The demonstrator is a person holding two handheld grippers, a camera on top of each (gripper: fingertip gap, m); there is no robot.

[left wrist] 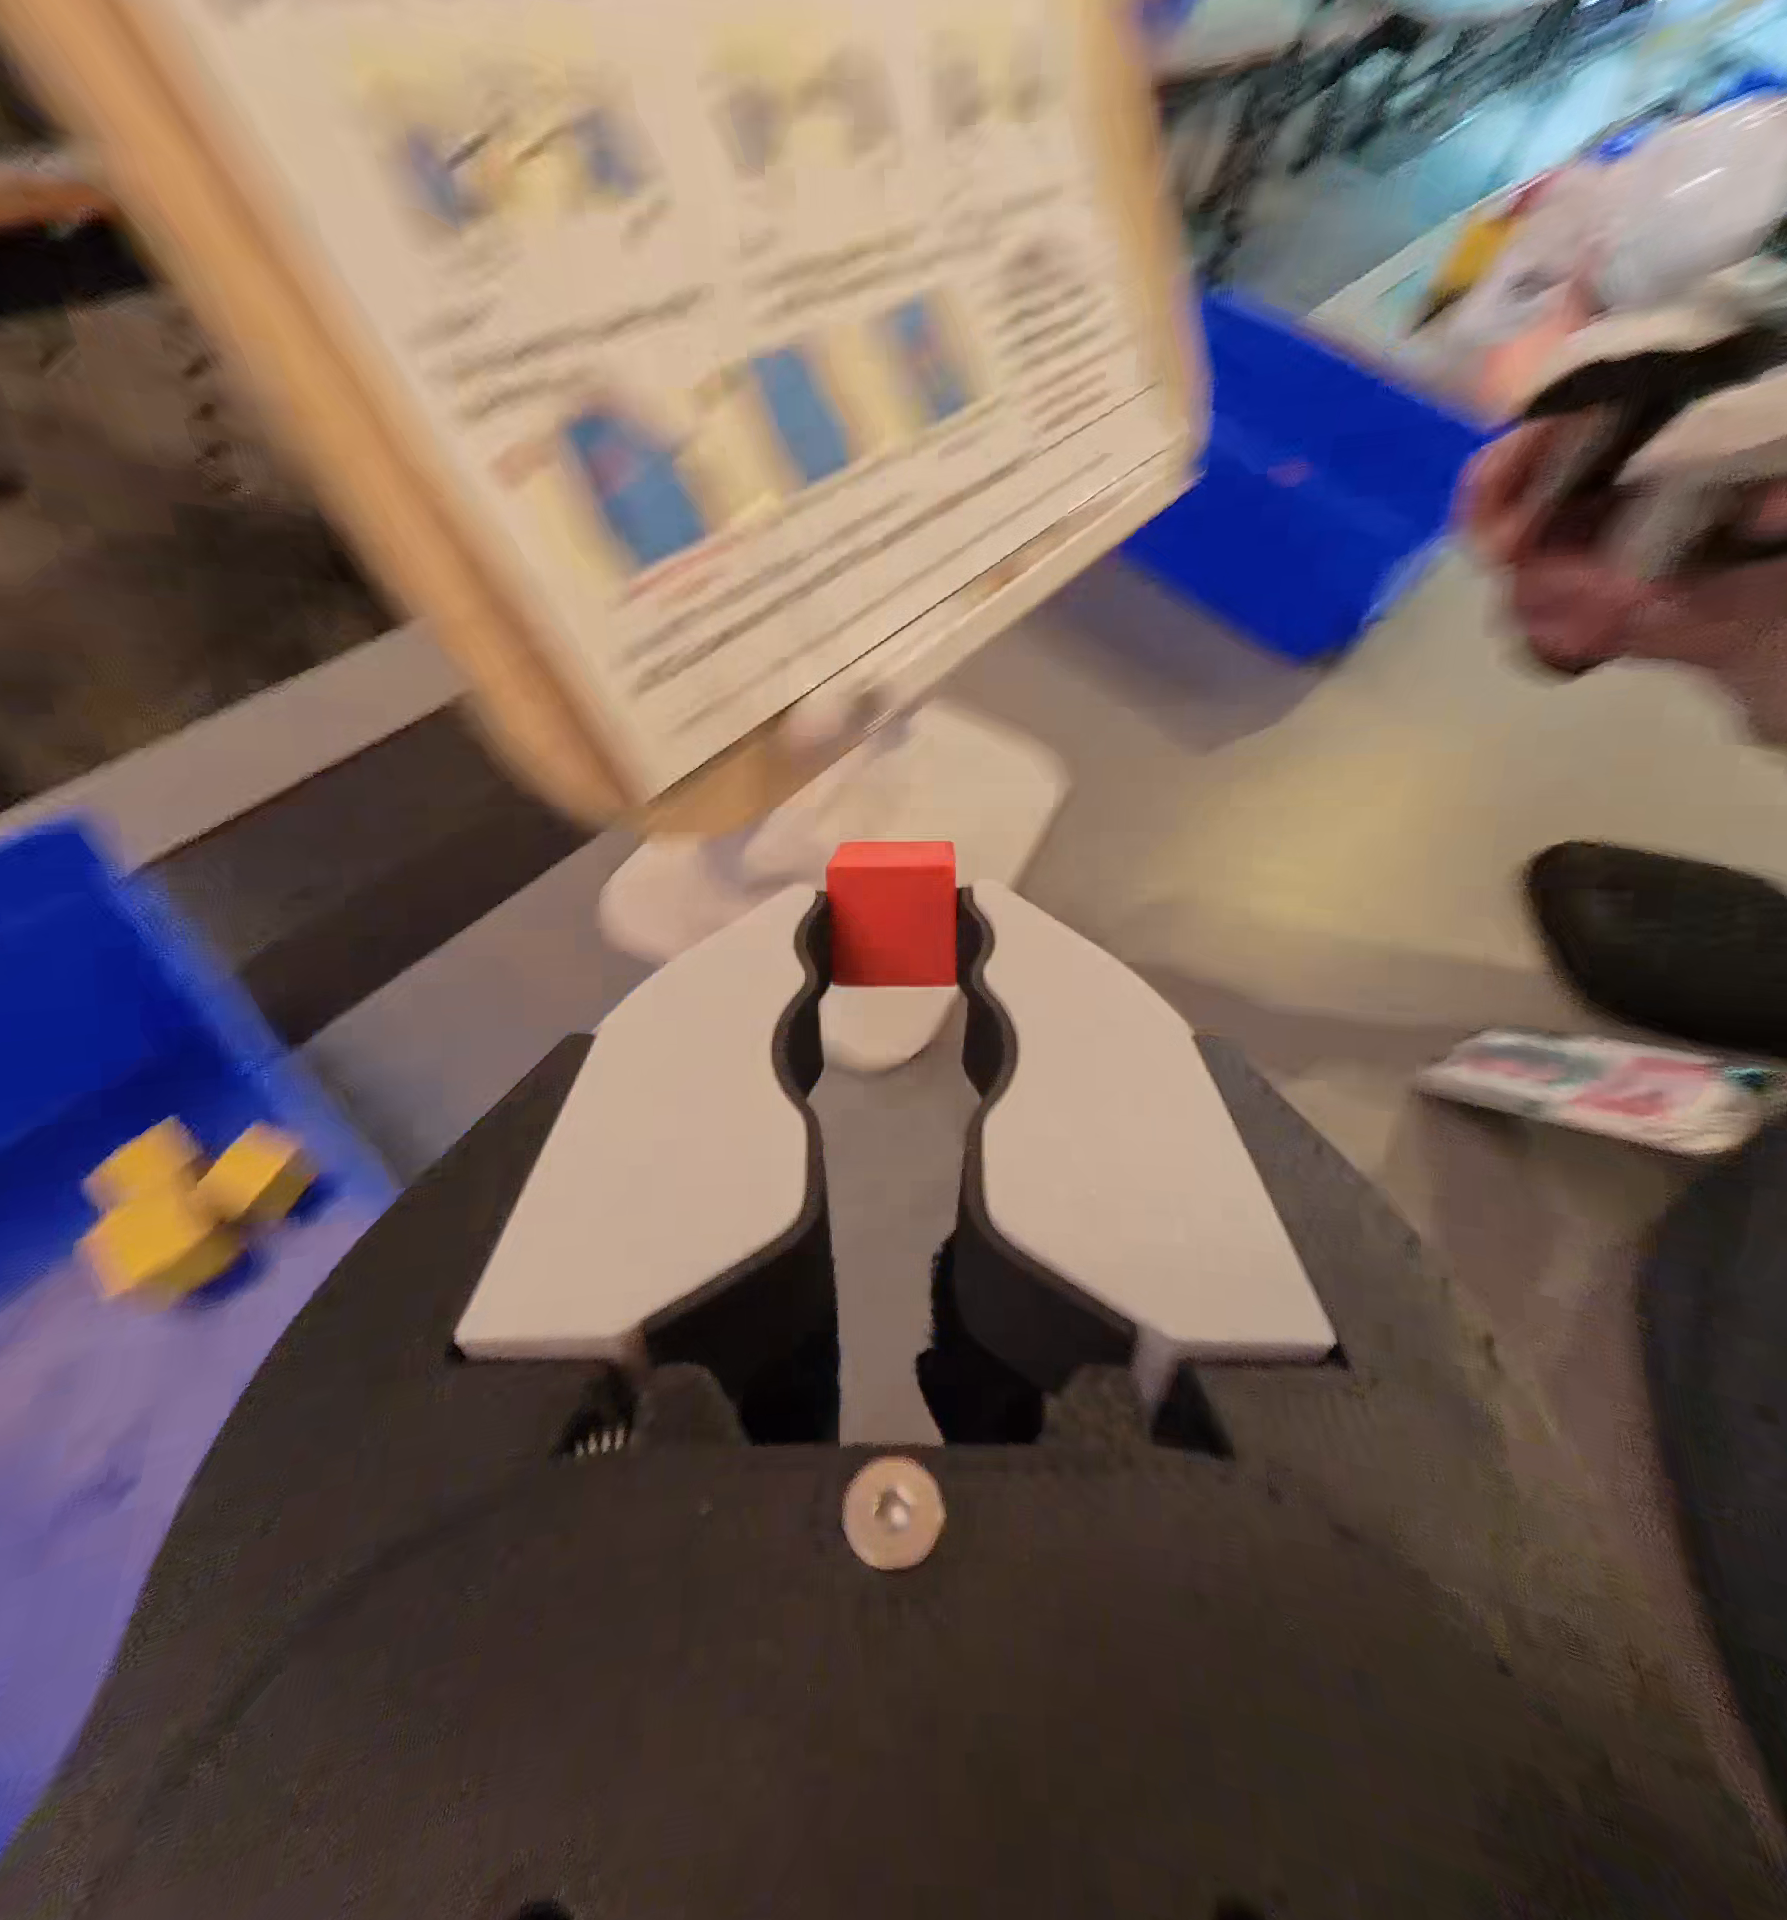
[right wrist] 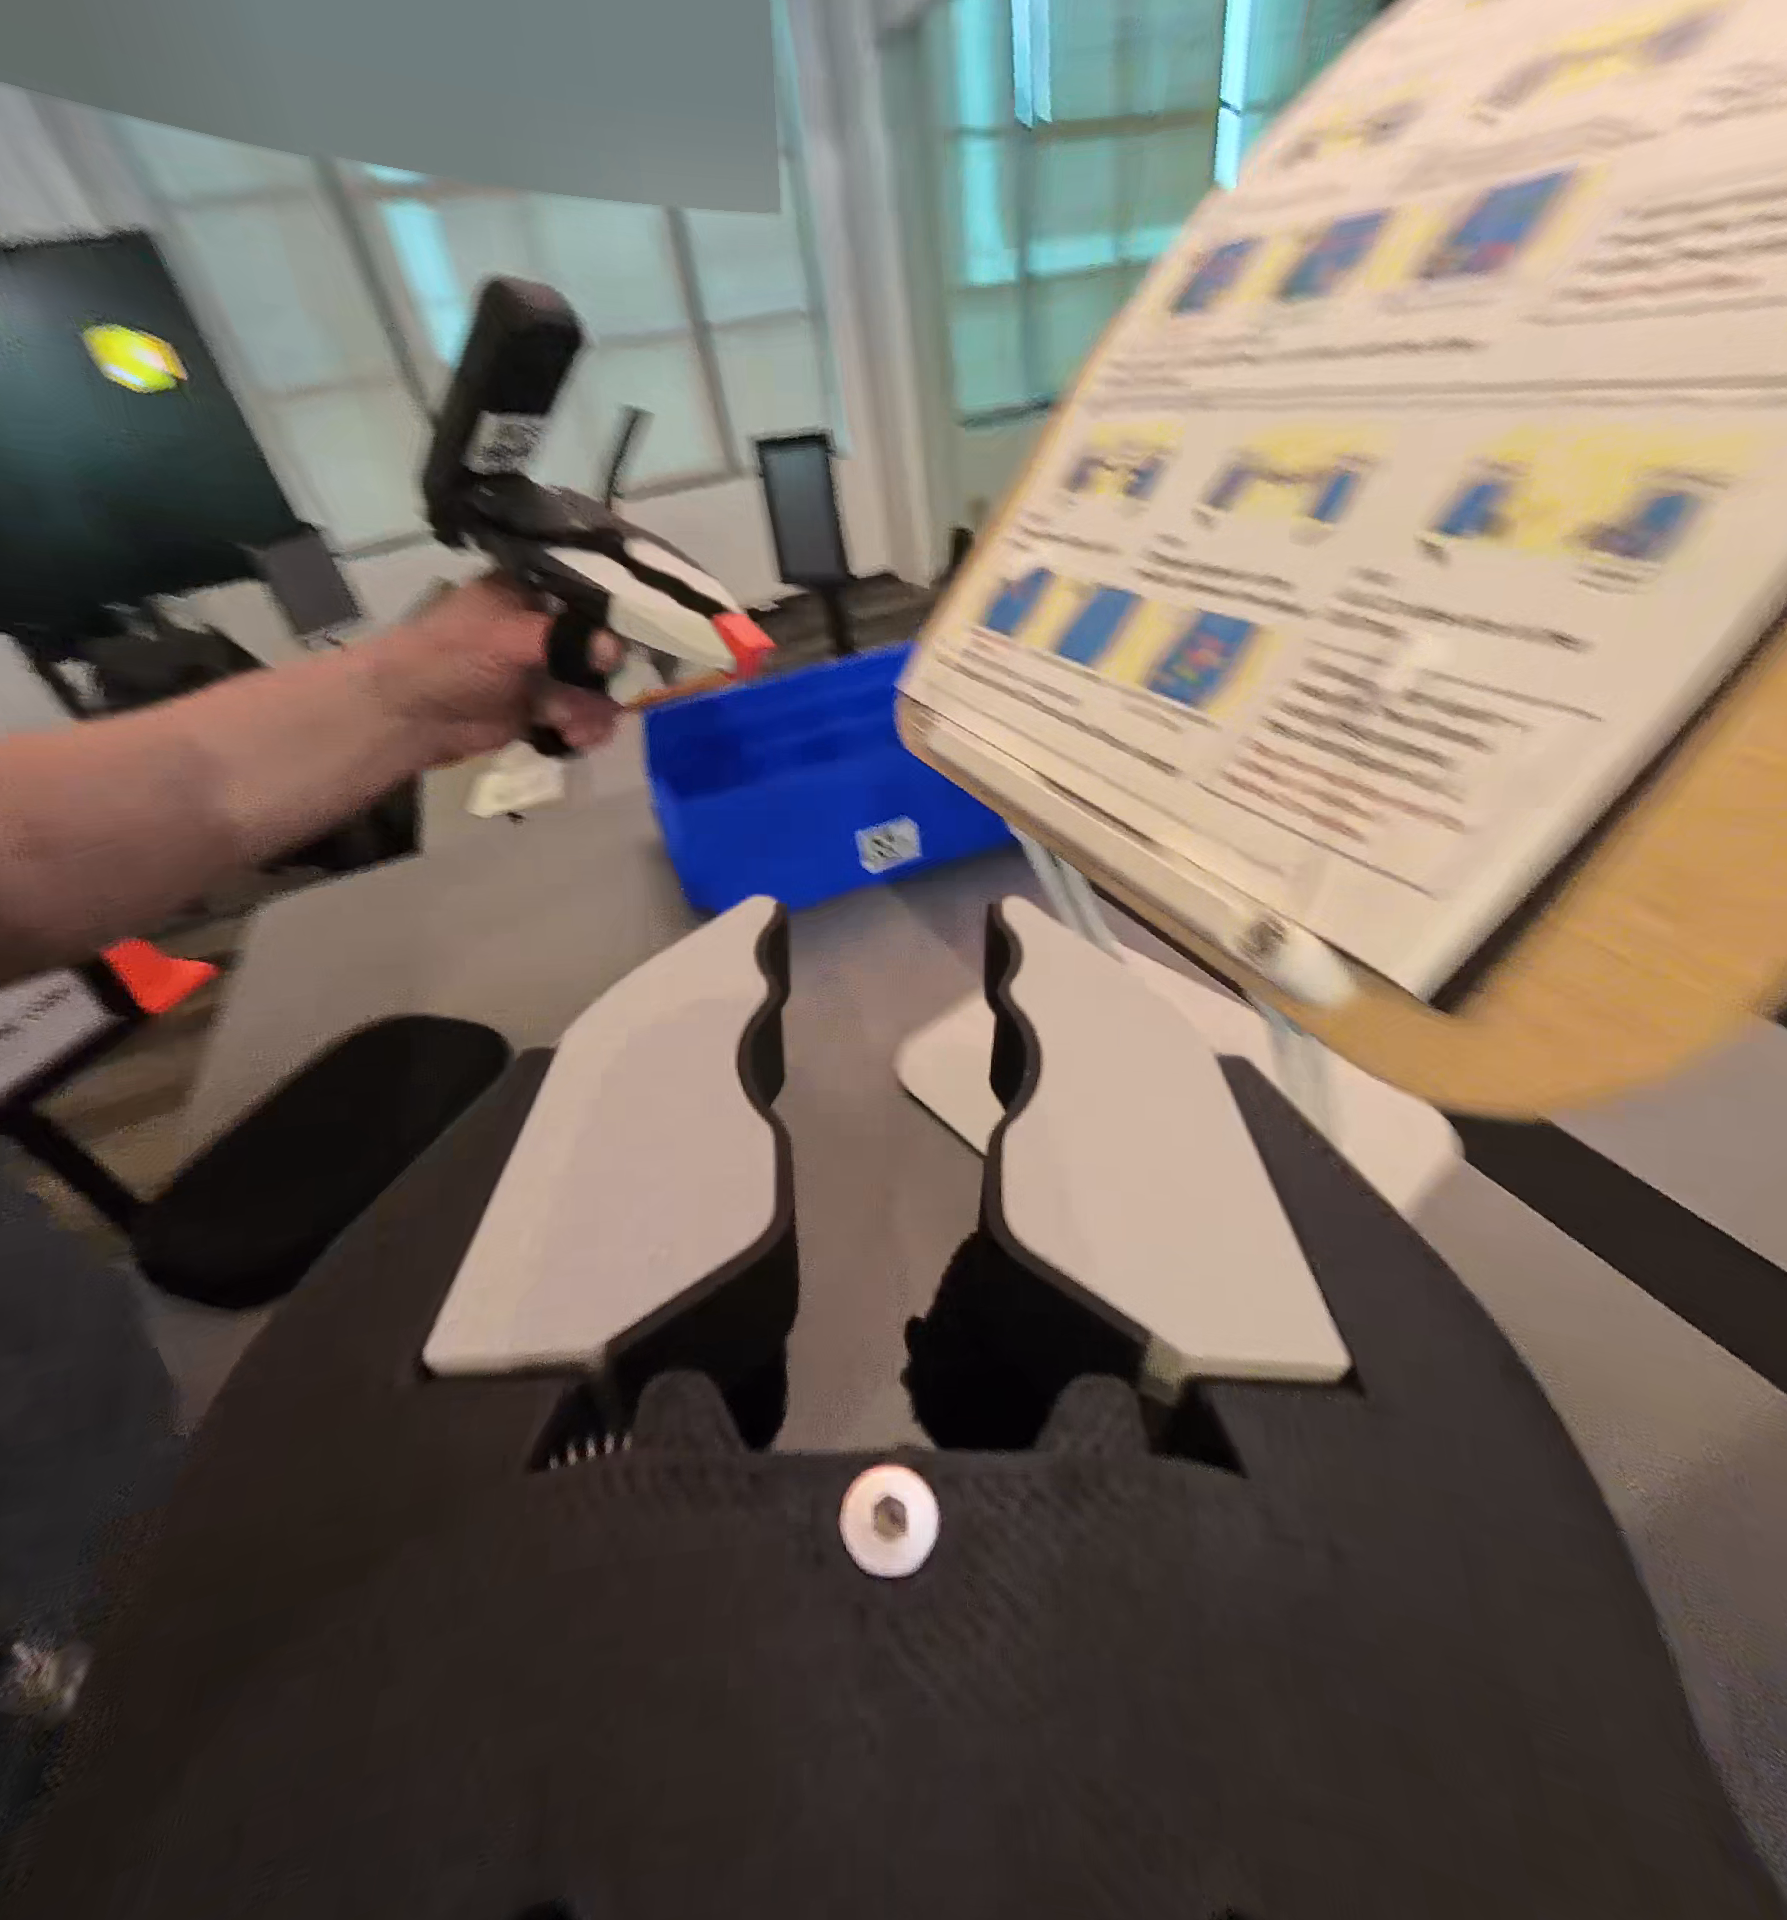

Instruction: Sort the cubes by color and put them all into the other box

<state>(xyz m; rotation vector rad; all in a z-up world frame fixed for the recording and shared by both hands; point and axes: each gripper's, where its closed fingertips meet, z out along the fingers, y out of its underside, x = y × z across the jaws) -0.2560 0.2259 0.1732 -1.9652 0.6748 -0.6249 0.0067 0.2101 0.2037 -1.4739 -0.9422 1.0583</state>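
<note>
The desk (right wrist: pixel 515 914) is grey and carries everything noted here. The largest item is a slanted board (left wrist: pixel 660 343) on a white stand (left wrist: pixel 982 790), covered with printed sheets. It rises directly ahead of the left gripper (left wrist: pixel 891 914) and to the upper right of the right gripper (right wrist: pixel 887 956), blocking much of what lies beyond; its print is blurred.

A blue box (right wrist: pixel 816 790) sits ahead of the right jaws, past their tips, with a small sticker on its near wall; its far right end is covered by the board and its contents cannot be made out. In the left wrist view a blue box (left wrist: pixel 1304 488) shows beyond and right of the jaws, partly behind the board. A second blue box (left wrist: pixel 68 1039) lies near left of the left jaws, cut off by the picture edge. It holds yellow cubes (left wrist: pixel 193 1205) clustered together; blur prevents a count.

A black chair seat (right wrist: pixel 317 1143) lies left of the right jaws.

The left jaws are closed on a red cube (left wrist: pixel 891 914), both pads pressed against its sides, the cube held at the tips, clear of the desk. The right wrist view confirms this: a hand (right wrist: pixel 494 675) holds that gripper above the box's left end, red showing at the tip.

The right jaws stand apart with only bare desk between them.
</note>
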